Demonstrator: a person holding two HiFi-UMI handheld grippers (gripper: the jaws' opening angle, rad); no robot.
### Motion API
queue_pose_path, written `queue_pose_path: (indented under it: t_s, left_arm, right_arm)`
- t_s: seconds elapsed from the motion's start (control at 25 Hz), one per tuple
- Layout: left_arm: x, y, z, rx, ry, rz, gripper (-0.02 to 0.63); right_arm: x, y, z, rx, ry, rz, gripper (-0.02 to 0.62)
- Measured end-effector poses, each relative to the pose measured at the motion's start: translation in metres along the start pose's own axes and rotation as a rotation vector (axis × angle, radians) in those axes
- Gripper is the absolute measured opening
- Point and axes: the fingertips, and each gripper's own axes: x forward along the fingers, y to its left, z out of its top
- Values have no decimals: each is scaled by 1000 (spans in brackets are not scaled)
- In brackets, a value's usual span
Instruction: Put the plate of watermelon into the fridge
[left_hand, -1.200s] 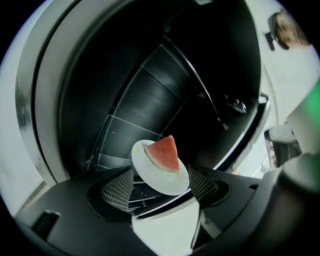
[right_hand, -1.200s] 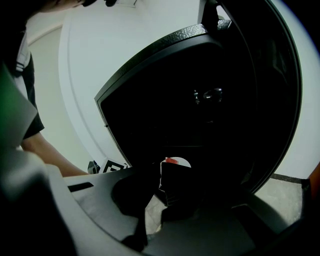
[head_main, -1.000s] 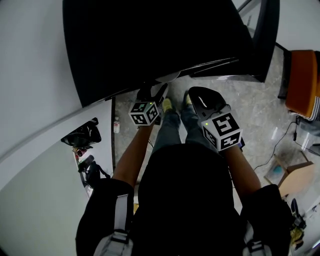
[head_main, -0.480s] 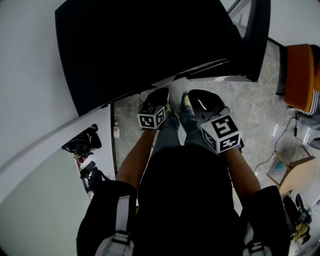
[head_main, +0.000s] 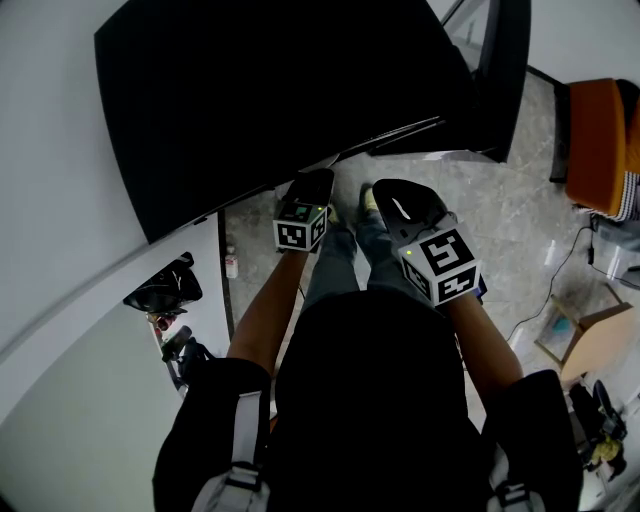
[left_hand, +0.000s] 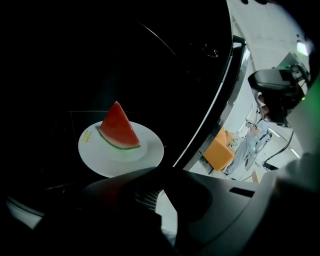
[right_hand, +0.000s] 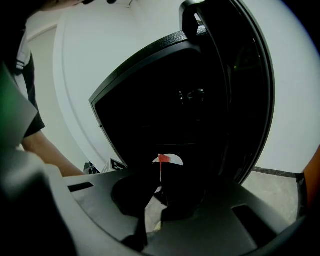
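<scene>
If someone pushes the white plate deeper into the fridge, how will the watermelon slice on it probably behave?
The watermelon slice seems to stand on its rind, point up, so a quick push could tip it. Its red flesh looks moist, so it may slide on the smooth, rigid-looking white plate.

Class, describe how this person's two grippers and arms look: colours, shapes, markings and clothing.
Both the left gripper and the right gripper have smooth, rounded black shells with dark jaws. Each carries a white cube printed with black square markers, with a small green light on it. The person wears a black short-sleeved top, with grey straps over both shoulders.
</scene>
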Motion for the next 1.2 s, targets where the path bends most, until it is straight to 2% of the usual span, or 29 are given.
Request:
queue_pose_path:
  t_s: [0.68,0.88,1.04,1.2]
  left_arm:
    - [9,57,42,-52,-15,140,12]
    - [-11,45,53,-44,-53,139,12]
    - [-40,17,71,-44,-126,114,12]
    - [-77,-12,90,-8,-194,117,12]
  right_arm:
    - [0,-4,1,-3,-1,5,20]
    - [-1,-5,11,-3,-29,9,20]
    - [-2,-6,20,-2,-56,16,20]
    - [-4,-1,28,-32,-87,15,20]
